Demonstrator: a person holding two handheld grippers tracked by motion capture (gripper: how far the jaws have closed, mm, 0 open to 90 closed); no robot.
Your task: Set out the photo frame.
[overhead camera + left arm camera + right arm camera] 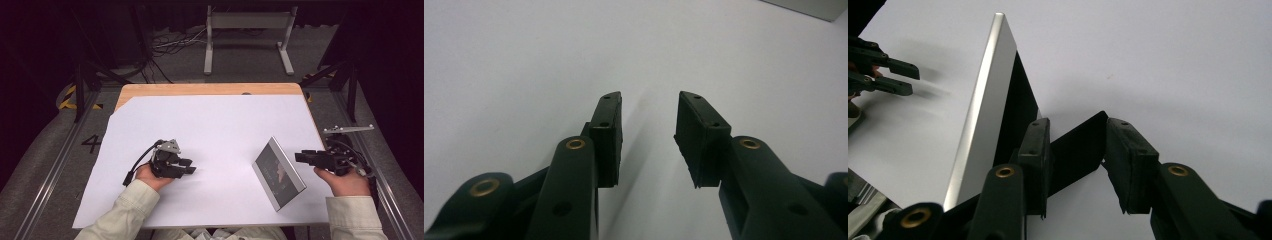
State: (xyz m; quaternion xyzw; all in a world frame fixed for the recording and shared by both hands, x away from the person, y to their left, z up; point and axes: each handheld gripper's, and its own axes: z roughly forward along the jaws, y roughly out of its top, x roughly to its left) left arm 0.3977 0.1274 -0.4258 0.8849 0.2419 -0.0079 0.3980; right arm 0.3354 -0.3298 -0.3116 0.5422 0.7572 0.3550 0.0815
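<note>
A: Sleeves and forearms sit closest at the bottom of the high view, one hand per tool. Left gripper (pixel 189 166) rests low on the white sheet (pixel 210 125), pointing toward the middle of the table.

B: State of its jaws?

A: Apart, with bare sheet between the pads (pixel 610 131) in its own view. Nothing gripped. My reading: it is parked clear so the other hand can work.

B: And the picture frame?

A: Silver picture frame (pixel 278 172) stands tilted on the sheet's right part, near the front edge, picture side toward the left gripper, leaning back toward the right gripper (pixel 299 157).

B: What props it?

A: Black easel stand (pixel 1075 147) at the back, seen in the right gripper view swung out from the backing. The frame seems to rest on its lower edge and that flap, which would explain the lean.

B: Right jaws?

A: Partly open, straddling the flap's outer corner. One pad (pixel 1034 150) lies in front of the flap, the other looks to touch its tip; whether they press on it I cannot tell. Likely placed there to adjust or steady the stand.

B: Other gripper in that view?

A: Far off, upper left, jaws spread.
</note>
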